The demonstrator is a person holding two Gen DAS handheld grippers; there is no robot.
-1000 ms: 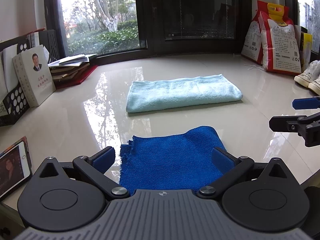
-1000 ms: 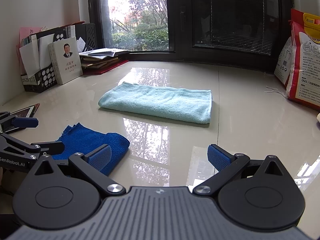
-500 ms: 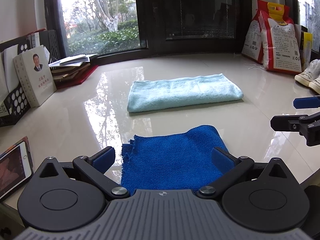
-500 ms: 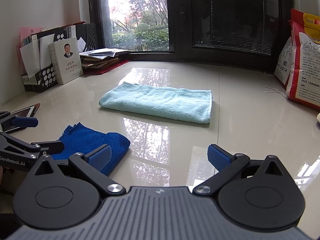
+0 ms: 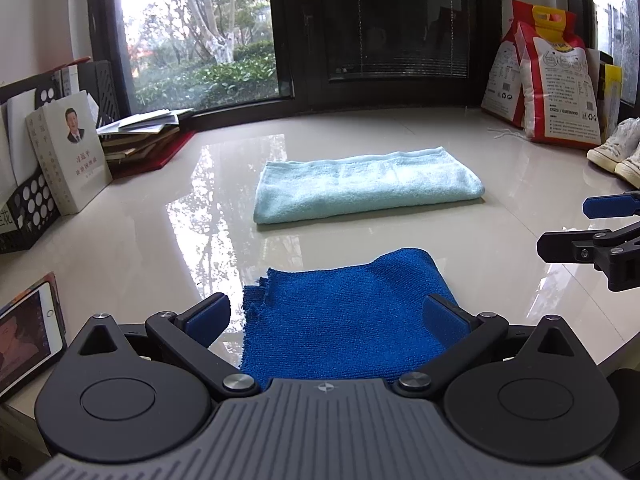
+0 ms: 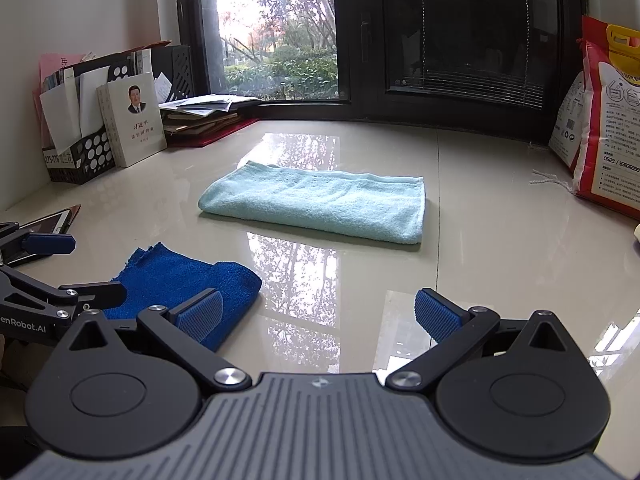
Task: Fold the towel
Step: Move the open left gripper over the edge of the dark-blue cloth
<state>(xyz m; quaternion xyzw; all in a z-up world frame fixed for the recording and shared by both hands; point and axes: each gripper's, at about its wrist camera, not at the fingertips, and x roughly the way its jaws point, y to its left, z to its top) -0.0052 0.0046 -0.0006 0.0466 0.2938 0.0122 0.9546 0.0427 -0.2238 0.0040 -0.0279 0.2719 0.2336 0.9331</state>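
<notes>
A light blue towel [image 5: 366,184] [image 6: 320,200] lies folded into a long strip in the middle of the glossy floor. Nearer to me a dark blue cloth [image 5: 344,316] [image 6: 180,280] lies folded flat. My left gripper [image 5: 328,316] is open and hovers just over the near part of the blue cloth, its pads apart on either side. My right gripper [image 6: 318,314] is open over bare floor, to the right of the blue cloth. Each gripper shows at the edge of the other's view: right gripper [image 5: 600,228], left gripper [image 6: 60,268].
Books and a black file holder [image 6: 80,152] stand at the left wall, with a stack of books [image 5: 140,140] beside them. A phone [image 5: 24,332] lies at near left. Rice bags [image 5: 556,92] and white shoes [image 5: 616,152] sit at the right. A dark window wall closes the back.
The left wrist view has drifted slightly, so the towels sit a touch further right in it. Both grippers stay open and nothing has been taken hold of.
</notes>
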